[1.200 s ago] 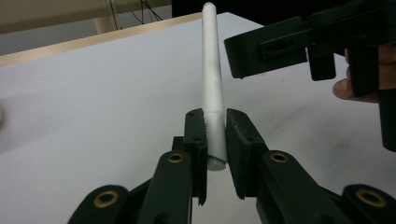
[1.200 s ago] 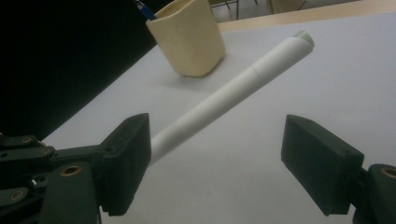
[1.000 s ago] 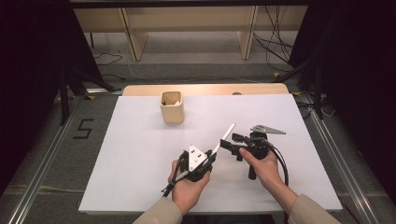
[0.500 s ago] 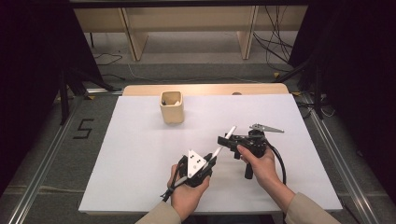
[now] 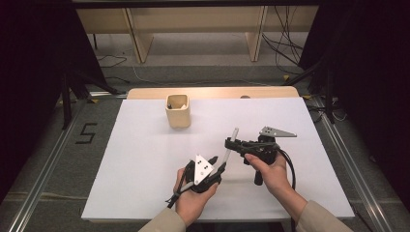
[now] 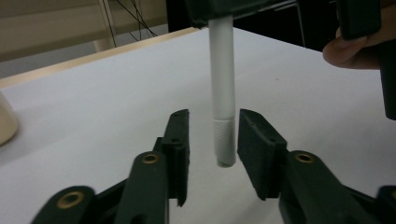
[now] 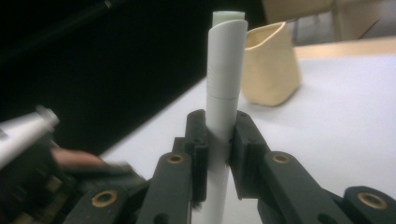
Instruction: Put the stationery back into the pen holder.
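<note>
Pen (image 6: 223, 88): its upper end is cut off by the top edge in the left gripper view, behind a dark housing. In the right gripper view, the shaft below the fingers (image 7: 198, 140) is cut off by the bottom edge. Left gripper (image 7: 32, 154): blurred left of those fingers. Cup (image 6: 7, 122): cropped at the left edge.

A beige cup (image 5: 178, 112) stands on the white table (image 5: 145, 154), cables (image 5: 285, 46) behind.

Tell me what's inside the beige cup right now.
In the high view the cup stands upright with its mouth open. A small dark thing sits against the inner left wall. The cup's front wall hides the bottom, so anything lying lower down can't be seen.
</note>
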Demonstrator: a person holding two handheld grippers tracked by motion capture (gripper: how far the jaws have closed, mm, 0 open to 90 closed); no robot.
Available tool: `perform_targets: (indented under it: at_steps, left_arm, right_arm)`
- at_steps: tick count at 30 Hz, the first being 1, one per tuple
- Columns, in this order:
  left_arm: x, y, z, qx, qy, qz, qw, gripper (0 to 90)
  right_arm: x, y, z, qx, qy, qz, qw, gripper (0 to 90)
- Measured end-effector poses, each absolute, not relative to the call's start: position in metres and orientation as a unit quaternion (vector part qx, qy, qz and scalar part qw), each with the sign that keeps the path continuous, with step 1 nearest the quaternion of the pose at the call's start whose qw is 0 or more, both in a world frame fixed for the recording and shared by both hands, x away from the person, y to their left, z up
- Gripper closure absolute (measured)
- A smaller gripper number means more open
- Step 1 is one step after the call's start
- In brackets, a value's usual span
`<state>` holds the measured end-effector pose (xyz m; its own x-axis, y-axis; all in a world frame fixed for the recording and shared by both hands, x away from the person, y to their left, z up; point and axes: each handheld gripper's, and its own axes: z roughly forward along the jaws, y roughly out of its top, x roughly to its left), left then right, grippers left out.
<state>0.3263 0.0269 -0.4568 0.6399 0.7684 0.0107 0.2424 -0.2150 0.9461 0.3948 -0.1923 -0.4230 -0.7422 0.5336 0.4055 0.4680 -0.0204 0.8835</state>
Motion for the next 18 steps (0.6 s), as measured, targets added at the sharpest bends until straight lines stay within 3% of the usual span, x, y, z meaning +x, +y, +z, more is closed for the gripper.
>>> perform_targets:
  at_steps: [6,18]
  left_arm:
    - [0.333,0.034,-0.452,0.744,0.335,0.23,0.53,41.7]
    - [0.335,0.037,-0.441,0.747,0.315,0.251,0.528,43.9]
  right_arm:
    - [0.383,-0.181,-0.414,0.308,0.741,0.587,0.108,79.2]
    - [0.381,-0.169,-0.41,0.285,0.751,0.579,0.137,79.1]
